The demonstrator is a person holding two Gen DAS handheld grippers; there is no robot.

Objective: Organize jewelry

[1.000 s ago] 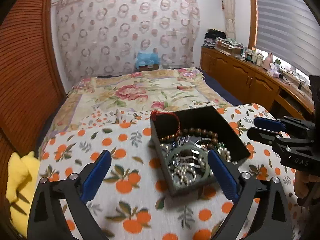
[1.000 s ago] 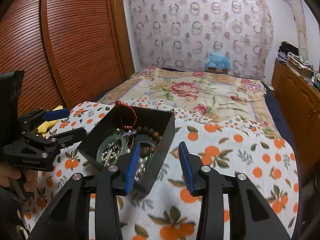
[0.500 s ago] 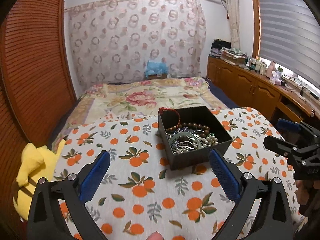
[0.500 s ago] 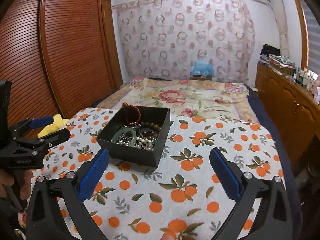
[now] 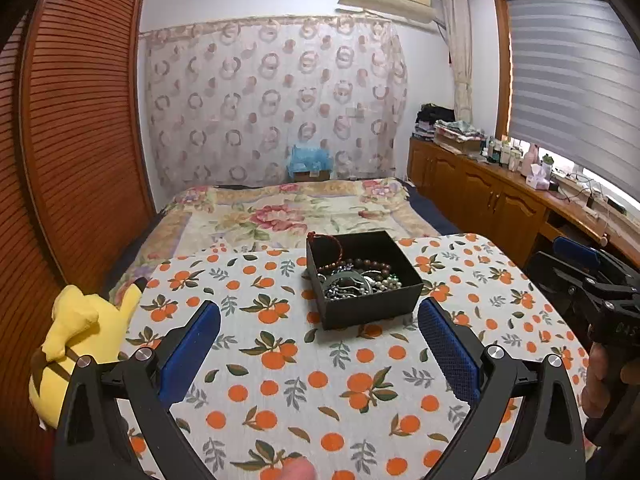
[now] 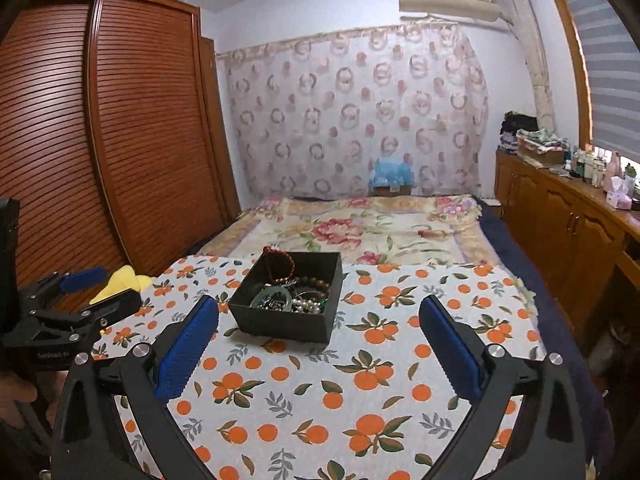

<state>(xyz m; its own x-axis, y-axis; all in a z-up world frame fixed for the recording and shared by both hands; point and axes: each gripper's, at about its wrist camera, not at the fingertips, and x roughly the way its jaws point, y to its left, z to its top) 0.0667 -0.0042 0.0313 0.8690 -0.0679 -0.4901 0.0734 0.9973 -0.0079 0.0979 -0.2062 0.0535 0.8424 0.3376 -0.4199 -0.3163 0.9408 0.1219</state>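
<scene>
A black open box [image 5: 372, 310] stands on the orange-print tablecloth [image 5: 280, 360]; it also shows in the right wrist view [image 6: 288, 324]. It holds a heap of jewelry [image 5: 356, 278]: pearl strands, brown wooden beads, a pale green bangle [image 6: 272, 298]. A red cord bracelet [image 5: 330, 242] leans on its far corner. My left gripper [image 5: 318, 332] is open and empty, well short of the box. My right gripper [image 6: 318, 332] is open and empty, also back from the box. Each gripper appears at the edge of the other's view.
A yellow plush toy [image 5: 76, 336] lies at the table's left edge. Beyond the table is a bed with a floral cover [image 5: 288, 212]. A slatted wooden wardrobe [image 6: 132, 140] stands on the left and a wooden cabinet [image 5: 480, 196] on the right.
Both grippers have pulled back and up from the box. The right gripper, earlier partly closed near the box's edge, has opened wide. The box and jewelry have stayed in place.
</scene>
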